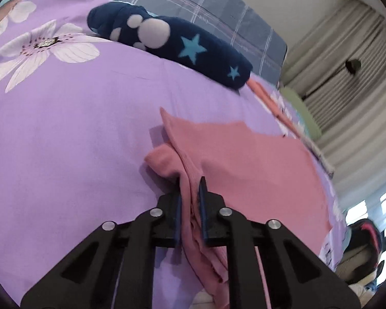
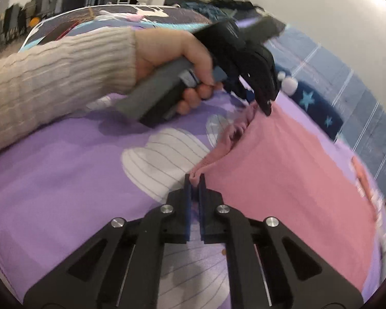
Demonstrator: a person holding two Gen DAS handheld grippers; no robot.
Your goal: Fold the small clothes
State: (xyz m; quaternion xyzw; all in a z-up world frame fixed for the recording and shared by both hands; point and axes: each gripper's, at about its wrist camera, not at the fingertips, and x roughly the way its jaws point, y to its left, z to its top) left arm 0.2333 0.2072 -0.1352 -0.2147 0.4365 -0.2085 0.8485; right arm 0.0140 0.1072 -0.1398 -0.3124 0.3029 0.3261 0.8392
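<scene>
Both grippers clamp pink cloth (image 1: 257, 164) edge on purple sheet (image 1: 64, 141): left gripper (image 1: 190, 185), right gripper (image 2: 195, 180). No legible writing.

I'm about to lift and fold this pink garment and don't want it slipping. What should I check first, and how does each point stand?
1. Left gripper shut on the pink garment: ok, a bunched edge sits between its pads.
2. Right gripper shut on the garment's corner: ok.
3. Both grips on the same edge: ok, seen from the right wrist.
4. Garment flat on the purple bedsheet: not ok, gathered near the left gripper.
5. Navy star-patterned item clear of the garment: ok.
6. Far hem lying straight: cannot tell, blurred.
</scene>
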